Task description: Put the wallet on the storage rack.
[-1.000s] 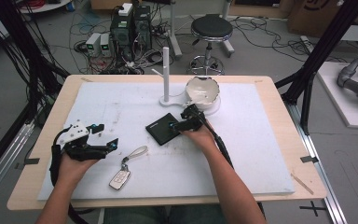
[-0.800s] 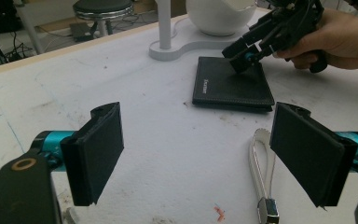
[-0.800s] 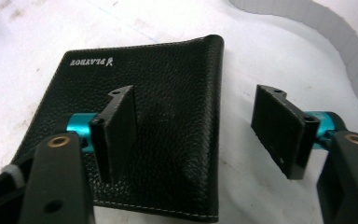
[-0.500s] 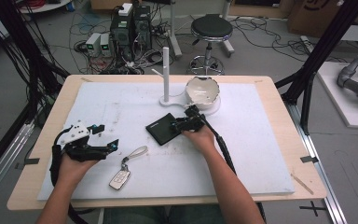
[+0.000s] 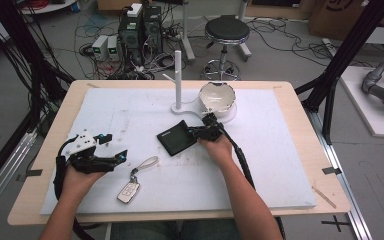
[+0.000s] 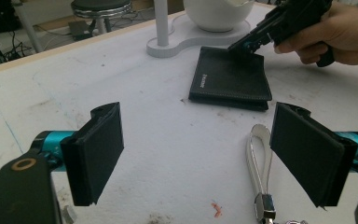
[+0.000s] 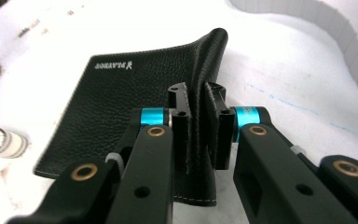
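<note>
Both pads of the right tongs [image 7: 196,123] have just closed, pinching the wallet's [image 7: 121,102] edge.

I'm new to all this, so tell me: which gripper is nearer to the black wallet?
The right. The right gripper is clamped on the black wallet at its edge, while the left gripper rests apart from it, open, near the key fob.

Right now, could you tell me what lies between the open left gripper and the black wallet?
In the high view, only the key fob's grey strap loop on the white mat lies between the left gripper and the wallet.
</note>
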`<action>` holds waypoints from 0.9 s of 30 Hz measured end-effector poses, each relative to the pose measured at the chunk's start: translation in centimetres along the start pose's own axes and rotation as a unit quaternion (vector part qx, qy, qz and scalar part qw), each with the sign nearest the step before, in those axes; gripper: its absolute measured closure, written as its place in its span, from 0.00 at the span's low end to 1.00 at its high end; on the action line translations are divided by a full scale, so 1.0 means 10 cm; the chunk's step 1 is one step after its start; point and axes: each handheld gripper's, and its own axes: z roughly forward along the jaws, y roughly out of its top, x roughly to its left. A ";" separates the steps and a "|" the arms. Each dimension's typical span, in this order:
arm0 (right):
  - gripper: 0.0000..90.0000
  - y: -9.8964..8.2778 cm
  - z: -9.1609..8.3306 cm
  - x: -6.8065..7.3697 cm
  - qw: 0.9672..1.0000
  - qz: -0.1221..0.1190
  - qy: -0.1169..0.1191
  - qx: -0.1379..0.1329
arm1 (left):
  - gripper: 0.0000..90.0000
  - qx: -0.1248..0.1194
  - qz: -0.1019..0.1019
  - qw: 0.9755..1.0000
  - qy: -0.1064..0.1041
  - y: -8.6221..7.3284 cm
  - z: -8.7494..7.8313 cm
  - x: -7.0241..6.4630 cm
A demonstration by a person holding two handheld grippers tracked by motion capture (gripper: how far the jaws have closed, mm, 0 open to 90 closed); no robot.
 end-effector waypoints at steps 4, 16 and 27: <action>0.93 0.06 -0.12 0.07 1.000 -0.013 -0.004 -0.025 | 0.19 -0.001 0.001 1.000 0.000 0.00 0.00 0.00; 0.94 0.27 -0.69 0.16 0.994 -0.049 -0.041 -0.087 | 0.19 -0.008 -0.001 1.000 0.001 0.01 0.00 0.00; 0.94 0.51 -1.13 0.09 0.988 -0.058 -0.072 -0.122 | 0.19 -0.011 -0.006 1.000 0.002 0.02 0.00 0.00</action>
